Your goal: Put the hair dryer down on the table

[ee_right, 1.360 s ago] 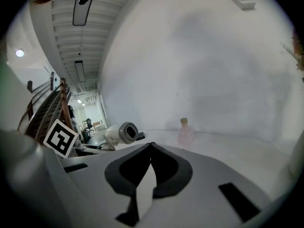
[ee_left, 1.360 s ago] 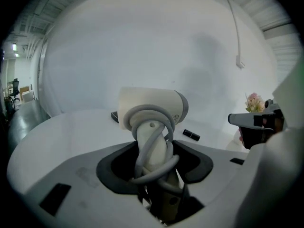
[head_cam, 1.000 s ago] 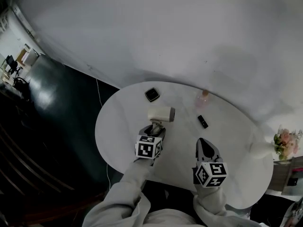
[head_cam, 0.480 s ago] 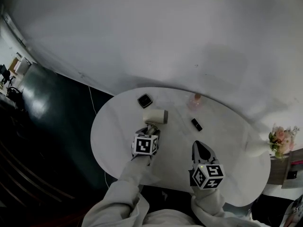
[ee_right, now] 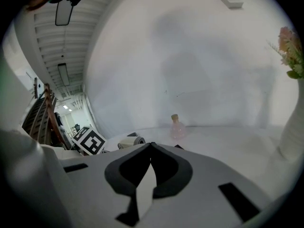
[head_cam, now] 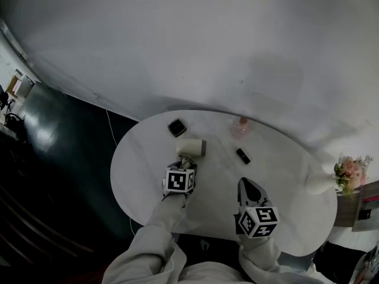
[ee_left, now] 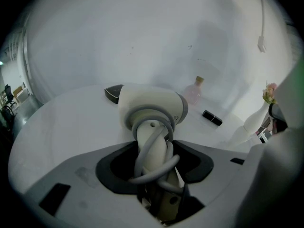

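A cream hair dryer (head_cam: 190, 148) with a grey cord wound round its handle is held by my left gripper (head_cam: 187, 163), which is shut on the handle. In the left gripper view the dryer's barrel (ee_left: 152, 108) points sideways just beyond the jaws, low over the white table (ee_left: 61, 122). I cannot tell whether it touches the top. My right gripper (head_cam: 246, 182) hovers over the table's near right part, shut and holding nothing. In the right gripper view the jaws (ee_right: 151, 145) meet with nothing between them.
A black square object (head_cam: 176, 127) lies just beyond the dryer. A pink bottle (head_cam: 240, 126) stands at the back, with a small black stick (head_cam: 243, 155) in front of it. A white vase (head_cam: 320, 184) with flowers (head_cam: 349, 169) stands at the table's right edge.
The head view has shifted a little, so everything sits slightly further left in the picture. The left gripper's hold on the dryer and the right gripper look the same.
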Demonstrator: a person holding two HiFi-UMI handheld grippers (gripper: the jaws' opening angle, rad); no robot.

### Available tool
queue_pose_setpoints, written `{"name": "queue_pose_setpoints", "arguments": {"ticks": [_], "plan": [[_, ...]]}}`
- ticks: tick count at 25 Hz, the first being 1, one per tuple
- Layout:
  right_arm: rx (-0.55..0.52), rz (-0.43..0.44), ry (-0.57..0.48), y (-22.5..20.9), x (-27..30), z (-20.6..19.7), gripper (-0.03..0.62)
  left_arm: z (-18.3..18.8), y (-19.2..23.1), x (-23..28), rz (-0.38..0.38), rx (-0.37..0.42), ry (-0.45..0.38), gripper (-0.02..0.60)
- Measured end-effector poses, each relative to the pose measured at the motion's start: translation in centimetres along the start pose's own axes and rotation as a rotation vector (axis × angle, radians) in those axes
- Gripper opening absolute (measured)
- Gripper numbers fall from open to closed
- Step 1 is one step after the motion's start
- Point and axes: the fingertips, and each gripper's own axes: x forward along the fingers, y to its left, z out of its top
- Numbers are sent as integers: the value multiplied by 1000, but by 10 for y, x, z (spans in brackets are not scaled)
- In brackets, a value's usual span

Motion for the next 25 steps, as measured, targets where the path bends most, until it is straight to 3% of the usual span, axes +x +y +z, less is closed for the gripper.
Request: {"name": "queue_pose_setpoints", "arguments": {"ticks": [17, 20, 25], "plan": [[30, -5, 3, 3, 0, -5, 49, -3, -6, 2, -52, 2, 5, 224], [31, -9, 5, 2, -2, -5, 49, -4, -12, 4, -81, 3, 7, 269], [23, -6, -1, 4, -4, -3, 49, -6, -4, -5, -12, 4, 4, 291]]}}
